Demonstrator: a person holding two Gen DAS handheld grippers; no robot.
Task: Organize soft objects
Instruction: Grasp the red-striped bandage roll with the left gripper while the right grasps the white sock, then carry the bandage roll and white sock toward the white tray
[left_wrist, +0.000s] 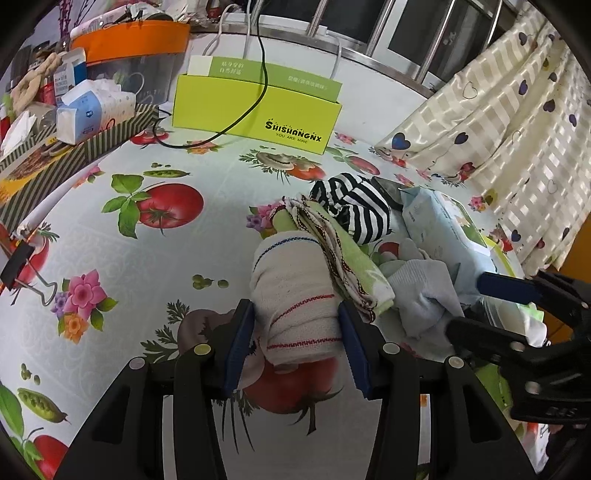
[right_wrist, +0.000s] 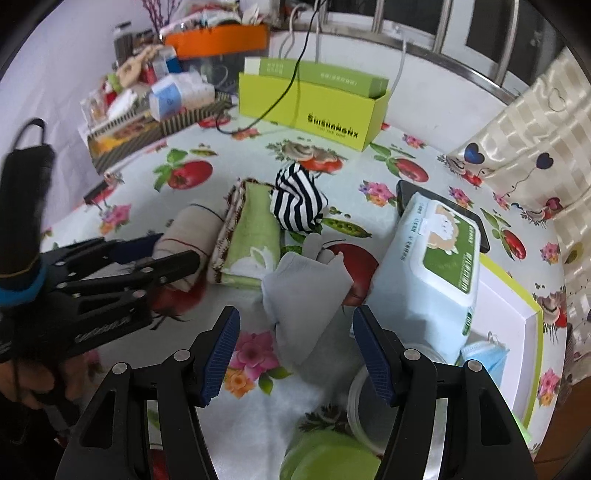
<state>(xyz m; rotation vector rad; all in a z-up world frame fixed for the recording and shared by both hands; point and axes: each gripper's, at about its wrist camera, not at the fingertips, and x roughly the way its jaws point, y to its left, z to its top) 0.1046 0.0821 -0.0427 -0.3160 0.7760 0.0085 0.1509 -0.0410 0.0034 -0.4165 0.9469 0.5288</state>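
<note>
My left gripper (left_wrist: 297, 343) is shut on a rolled white cloth with red and blue stitching (left_wrist: 295, 295), which rests on the tablecloth; it also shows in the right wrist view (right_wrist: 192, 230). Next to it lie a folded green towel (left_wrist: 343, 251) (right_wrist: 253, 236), a striped black-and-white bundle (left_wrist: 354, 206) (right_wrist: 297, 199) and a pale grey-blue sock (left_wrist: 421, 295) (right_wrist: 306, 288). My right gripper (right_wrist: 295, 350) is open, its jaws standing either side of the sock's near end, not touching it. The right gripper also shows at the right of the left wrist view (left_wrist: 491, 306).
A wet-wipes pack (right_wrist: 439, 254) leans on a white tray with a lime rim (right_wrist: 517, 314). A lime box (right_wrist: 310, 110) with a black cable stands at the back. Cluttered boxes and tissues (right_wrist: 177, 96) sit back left. A curtain (right_wrist: 535, 140) hangs at right. A binder clip (left_wrist: 22, 269) lies left.
</note>
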